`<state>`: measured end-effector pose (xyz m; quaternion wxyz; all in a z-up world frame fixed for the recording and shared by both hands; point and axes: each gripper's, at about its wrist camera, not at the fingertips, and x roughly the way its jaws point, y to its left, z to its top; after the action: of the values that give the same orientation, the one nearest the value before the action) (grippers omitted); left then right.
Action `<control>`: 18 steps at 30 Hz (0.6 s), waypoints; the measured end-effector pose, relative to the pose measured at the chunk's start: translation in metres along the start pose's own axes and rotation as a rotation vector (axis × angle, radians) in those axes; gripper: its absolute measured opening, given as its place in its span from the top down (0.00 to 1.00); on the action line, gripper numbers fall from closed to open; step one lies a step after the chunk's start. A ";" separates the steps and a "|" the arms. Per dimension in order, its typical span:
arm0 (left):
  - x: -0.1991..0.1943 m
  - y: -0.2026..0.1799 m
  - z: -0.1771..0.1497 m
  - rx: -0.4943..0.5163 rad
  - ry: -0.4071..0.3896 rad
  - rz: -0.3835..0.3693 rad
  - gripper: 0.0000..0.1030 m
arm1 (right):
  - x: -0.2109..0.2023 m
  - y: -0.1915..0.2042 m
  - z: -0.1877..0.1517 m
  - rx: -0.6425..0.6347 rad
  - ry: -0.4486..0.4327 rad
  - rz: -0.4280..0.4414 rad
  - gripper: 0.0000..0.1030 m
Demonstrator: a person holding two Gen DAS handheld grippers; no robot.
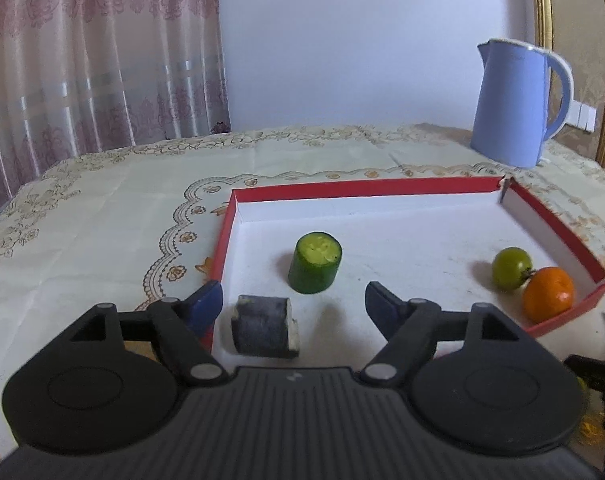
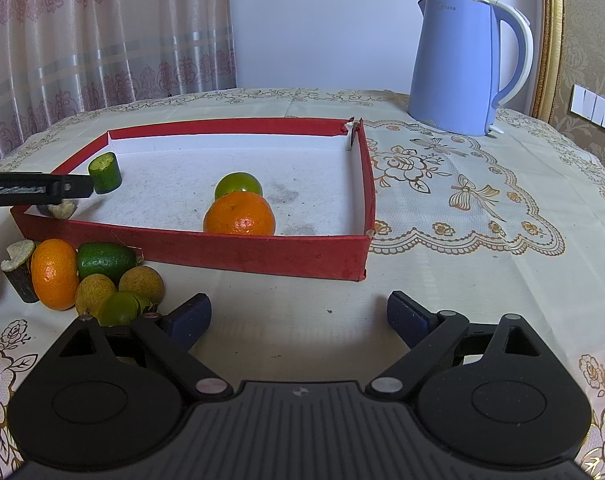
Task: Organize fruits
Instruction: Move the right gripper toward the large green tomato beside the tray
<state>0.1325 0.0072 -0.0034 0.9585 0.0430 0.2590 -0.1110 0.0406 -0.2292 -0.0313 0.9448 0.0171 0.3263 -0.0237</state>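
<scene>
My left gripper [image 1: 294,300] stands open over the near left corner of the red tray [image 1: 358,187]. A dark cane stub [image 1: 264,330] lies on the tray floor between its fingers, and neither pad touches it. Further in stand a green cut cylinder [image 1: 315,263], a green round fruit [image 1: 511,268] and an orange [image 1: 548,293]. My right gripper [image 2: 300,316] is open and holds nothing, low over the cloth in front of the tray [image 2: 190,248]. To its left lie an orange [image 2: 54,274], a lime [image 2: 106,260], two brown longans [image 2: 142,282], a green fruit [image 2: 120,308] and a cane stub [image 2: 20,272].
A blue kettle [image 2: 462,68] stands behind the tray to the right. The patterned tablecloth [image 2: 482,240] covers the round table. A curtain [image 1: 82,60] hangs at the back left and a gold frame [image 2: 554,32] at the right.
</scene>
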 end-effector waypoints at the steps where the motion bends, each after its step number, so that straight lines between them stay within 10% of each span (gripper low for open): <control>1: -0.006 0.002 -0.002 -0.015 -0.008 -0.010 0.25 | 0.000 0.000 0.000 0.000 0.000 0.000 0.07; 5: -0.034 0.007 -0.011 -0.051 -0.084 0.058 0.04 | 0.000 0.000 0.000 0.000 0.000 0.000 0.07; 18: -0.063 0.034 -0.052 -0.180 -0.036 0.068 0.00 | 0.000 0.000 0.000 0.000 0.001 0.000 0.07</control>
<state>0.0621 0.0596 -0.0155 0.9662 -0.0365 0.2492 -0.0555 0.0409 -0.2295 -0.0310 0.9447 0.0173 0.3265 -0.0235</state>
